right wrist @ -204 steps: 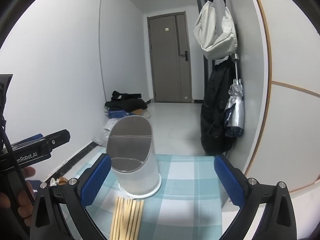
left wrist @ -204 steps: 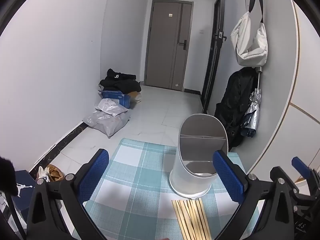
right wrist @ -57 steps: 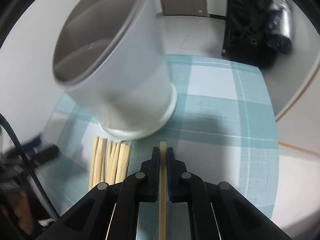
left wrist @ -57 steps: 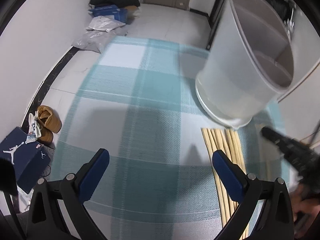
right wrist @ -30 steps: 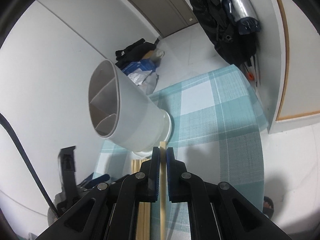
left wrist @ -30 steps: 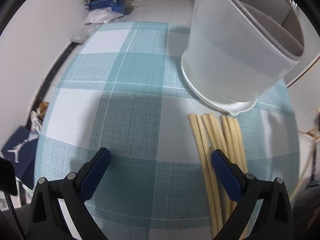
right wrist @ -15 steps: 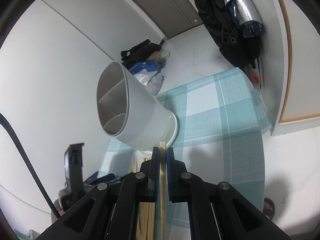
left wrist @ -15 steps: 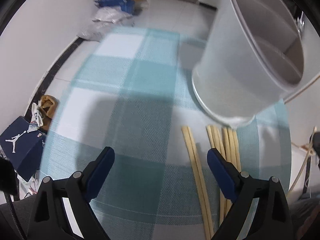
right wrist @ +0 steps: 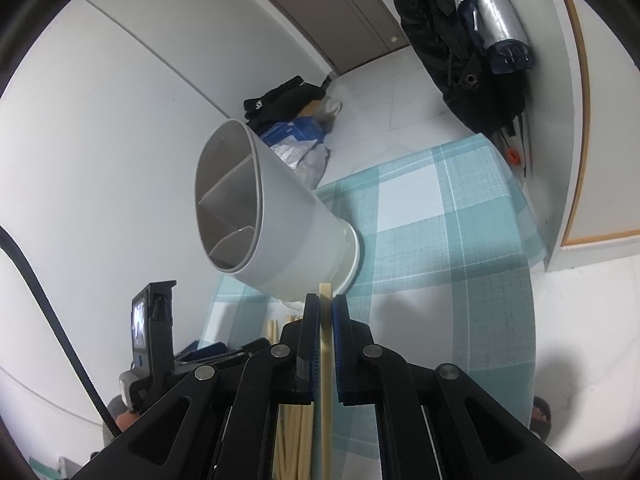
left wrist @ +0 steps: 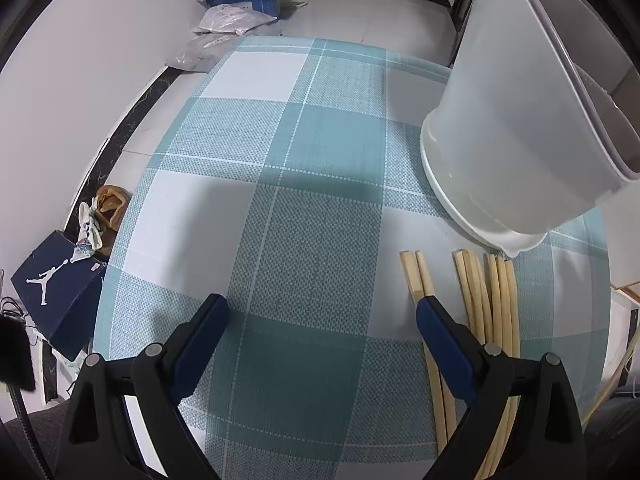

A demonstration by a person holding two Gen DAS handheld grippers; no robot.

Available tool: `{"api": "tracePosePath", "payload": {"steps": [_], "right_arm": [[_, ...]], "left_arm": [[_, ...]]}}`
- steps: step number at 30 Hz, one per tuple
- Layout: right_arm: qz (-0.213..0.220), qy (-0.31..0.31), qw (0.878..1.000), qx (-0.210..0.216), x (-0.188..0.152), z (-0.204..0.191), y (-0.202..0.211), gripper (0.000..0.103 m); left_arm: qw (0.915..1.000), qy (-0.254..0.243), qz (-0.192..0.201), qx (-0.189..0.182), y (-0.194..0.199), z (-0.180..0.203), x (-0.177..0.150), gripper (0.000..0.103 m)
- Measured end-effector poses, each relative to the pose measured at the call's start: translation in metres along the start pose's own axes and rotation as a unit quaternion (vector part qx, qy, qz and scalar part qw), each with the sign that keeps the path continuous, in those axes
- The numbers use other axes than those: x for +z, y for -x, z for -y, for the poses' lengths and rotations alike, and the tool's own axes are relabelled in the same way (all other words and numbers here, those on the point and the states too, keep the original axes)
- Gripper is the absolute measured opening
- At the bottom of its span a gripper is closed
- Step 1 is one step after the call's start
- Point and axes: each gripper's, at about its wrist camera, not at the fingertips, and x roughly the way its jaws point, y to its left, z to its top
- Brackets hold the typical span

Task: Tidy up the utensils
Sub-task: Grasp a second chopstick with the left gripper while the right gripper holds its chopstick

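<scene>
1. Left wrist view. The left gripper [left wrist: 320,320] hangs over a teal-and-white checked tablecloth [left wrist: 280,160], pointing steeply down. Its jaws stand wide apart with nothing between them; blue pads [left wrist: 202,332] face each other across bare cloth.
2. Same view. A group of pale wooden chopsticks [left wrist: 492,304] lies on the cloth at lower right, running roughly toward the camera. Two with squared ends [left wrist: 418,274] lie a little to the left of the main bunch; the right-hand finger of the gripper overlaps these two in the picture, and whether it touches them cannot be told.
3. Same view. A white utensil holder [left wrist: 508,128] stands on the cloth just beyond the far ends of the chopsticks. Its rim is slanted, and an inner divider shows near the right edge of the frame.
4. Same view, floor. A dark blue shoebox [left wrist: 56,296] with a white jumping-figure logo sits below the table's left edge, and white plastic bags [left wrist: 224,28] and dark clothing lie farther off by the wall.
5. Right wrist view. The right gripper [right wrist: 326,308] is clenched on a single chopstick [right wrist: 326,380], which runs lengthwise between the blue pads, its squared tip poking out just past them.
6. Same view. The holder [right wrist: 288,228] lies just beyond that tip, its open mouth showing three compartments. More chopsticks [right wrist: 296,432] show on the cloth below, left of the jaws.
7. Same view. A dark coat and a folded silver umbrella [right wrist: 492,20] hang at upper right. The other gripper's black body [right wrist: 154,328] shows at lower left.
</scene>
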Motion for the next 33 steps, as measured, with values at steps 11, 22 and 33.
{"api": "tracePosePath", "payload": {"steps": [11, 22, 33], "right_arm": [[0.008, 0.004, 1.000, 0.000, 0.001, -0.001, 0.004, 0.006], [0.026, 0.033, 0.999, -0.017, 0.001, -0.010, 0.008, 0.006], [0.076, 0.105, 0.991, -0.036, -0.010, -0.041, 0.024, 0.006]], "left_arm": [[0.9994, -0.028, 0.019, 0.002, 0.010, 0.017, -0.007, 0.067], [0.9981, -0.001, 0.048, -0.038, 0.017, 0.014, -0.004, 0.003], [0.9719, 0.037, 0.199, -0.119, 0.095, -0.006, -0.013, 0.002]]}}
